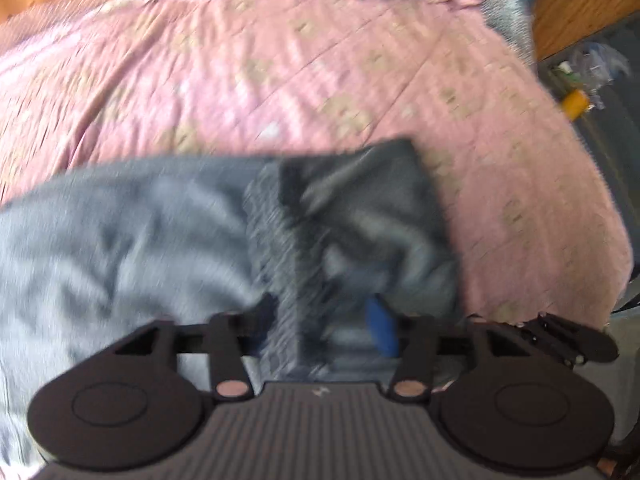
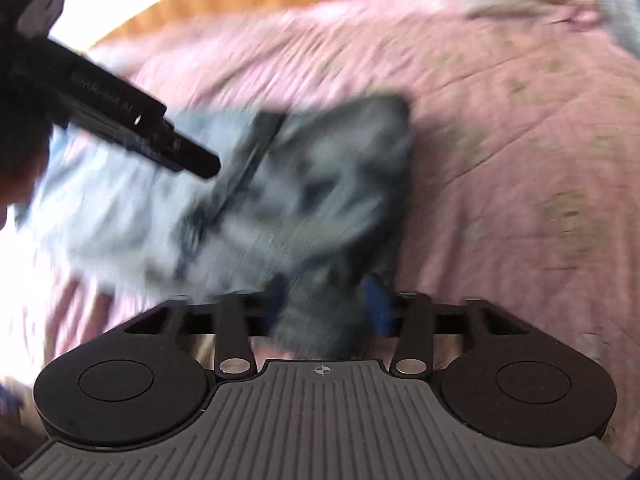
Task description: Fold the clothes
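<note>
Standing with jaws spread, the left gripper (image 1: pixel 324 320) and right gripper (image 2: pixel 328 304) straddle, without pinching, the near edge of a grey garment (image 1: pixel 160 232) lying crumpled on a pink quilt (image 1: pixel 280 72).

The garment (image 1: pixel 168 240) lies on the quilt (image 1: pixel 320 80), below both grippers.

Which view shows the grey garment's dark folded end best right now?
The left wrist view: the dark folded end of the grey garment shows sharper edges there. The right wrist view shows that end too, heavily blurred, with the left tongs nearby.
</note>
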{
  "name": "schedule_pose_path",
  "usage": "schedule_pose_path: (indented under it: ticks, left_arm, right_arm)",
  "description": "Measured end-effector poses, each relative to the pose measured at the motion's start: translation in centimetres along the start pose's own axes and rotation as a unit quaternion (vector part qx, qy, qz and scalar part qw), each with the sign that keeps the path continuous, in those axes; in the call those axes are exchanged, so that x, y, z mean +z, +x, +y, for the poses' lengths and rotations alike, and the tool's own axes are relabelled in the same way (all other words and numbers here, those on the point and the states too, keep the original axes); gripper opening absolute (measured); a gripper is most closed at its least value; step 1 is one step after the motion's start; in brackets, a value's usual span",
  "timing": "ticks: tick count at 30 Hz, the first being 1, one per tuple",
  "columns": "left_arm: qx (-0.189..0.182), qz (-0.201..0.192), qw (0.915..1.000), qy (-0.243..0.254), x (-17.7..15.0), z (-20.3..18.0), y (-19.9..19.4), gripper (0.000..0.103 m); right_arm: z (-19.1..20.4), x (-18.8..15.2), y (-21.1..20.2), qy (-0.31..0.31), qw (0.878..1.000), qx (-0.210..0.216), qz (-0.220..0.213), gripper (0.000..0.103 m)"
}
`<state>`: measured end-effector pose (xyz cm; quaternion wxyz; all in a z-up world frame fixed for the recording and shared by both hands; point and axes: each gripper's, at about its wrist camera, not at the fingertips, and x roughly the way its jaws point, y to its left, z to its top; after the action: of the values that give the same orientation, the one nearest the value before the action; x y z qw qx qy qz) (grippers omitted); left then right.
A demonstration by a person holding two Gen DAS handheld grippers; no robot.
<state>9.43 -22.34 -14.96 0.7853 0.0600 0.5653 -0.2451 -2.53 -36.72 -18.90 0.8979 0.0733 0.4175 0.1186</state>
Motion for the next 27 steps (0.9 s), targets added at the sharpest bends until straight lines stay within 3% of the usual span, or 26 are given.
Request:
schedule_pose_path:
  ticks: [1,2,3,4,6,8,10,11,12,13,14,15,17,20,24,27]
  left_arm:
    - [-0.004,0.002,0.9999,0.013,0.9,-1.2,0.4,0.083]
    - [-0.01,0.008,0.9995,0.031,1.9,-2.5,1.1,0.086]
    - [-0.006,0.017,0.9985,0.051,2.8,-3.9,2.1,0.086]
    - [0.002,0.029,0.9969,0.073,3.5,-5.3,3.4,0.086]
    - [0.019,0.056,0.9927,0.105,4.4,-7.4,5.9,0.083]
    - [0.024,0.093,0.9868,0.13,4.9,-8.9,8.3,0.082]
    - [0.031,0.118,0.9809,0.152,4.7,-9.5,9.7,0.075]
    - [0.037,0.122,0.9785,0.162,4.5,-9.4,9.8,0.048]
    - [0.045,0.125,0.9763,0.171,4.4,-9.1,9.7,0.008]
    - [0.035,0.123,0.9788,0.16,4.4,-8.2,9.1,0.009]
    - [0.017,0.116,0.9837,0.136,4.6,-7.0,8.1,0.009]
    - [0.0,0.107,0.9881,0.111,4.9,-5.4,6.9,0.009]
    - [-0.03,0.089,0.9928,0.074,5.1,-2.5,4.5,0.009]
    - [-0.073,0.064,0.9946,0.037,4.8,1.5,1.4,0.009]
    - [-0.111,0.022,0.9936,-0.001,3.3,7.5,-2.5,0.009]
    - [-0.137,0.008,0.9902,-0.026,2.3,12.3,-3.6,0.01]
  right_arm:
    - [-0.3,0.1,0.2,0.014,1.0,-0.011,-0.003,0.09]
    - [-0.2,0.0,0.8,0.016,1.0,-0.01,0.008,0.077]
    - [-0.1,-0.2,1.5,0.014,1.0,-0.005,0.022,0.036]
    - [0.1,-0.3,2.2,0.011,0.999,-0.001,0.036,0.022]
    - [1.8,-0.1,1.4,-0.03,0.999,-0.007,0.014,0.011]
    - [3.9,0.0,-0.7,-0.072,0.997,-0.006,-0.031,0.009]
    - [6.3,-0.1,-2.7,-0.12,0.99,-0.01,-0.074,0.004]
    - [7.3,-0.2,-3.1,-0.129,0.988,-0.008,-0.086,0.002]
    - [8.1,-0.4,-3.3,-0.133,0.987,-0.005,-0.094,0.001]
    - [8.8,-0.7,-3.0,-0.135,0.986,-0.015,-0.095,0.002]
    - [9.5,-1.0,-2.6,-0.137,0.986,-0.029,-0.094,0.011]
    - [9.9,-1.3,-2.0,-0.13,0.986,-0.046,-0.092,0.045]
    - [10.8,-1.9,-0.9,-0.113,0.987,-0.069,-0.093,0.088]
    - [12.7,-1.6,1.2,-0.114,0.987,-0.072,-0.089,0.088]
    - [15.1,-0.6,4.8,-0.123,0.983,-0.129,-0.053,0.079]
    - [16.8,-0.5,4.3,-0.111,0.978,-0.16,-0.07,0.084]
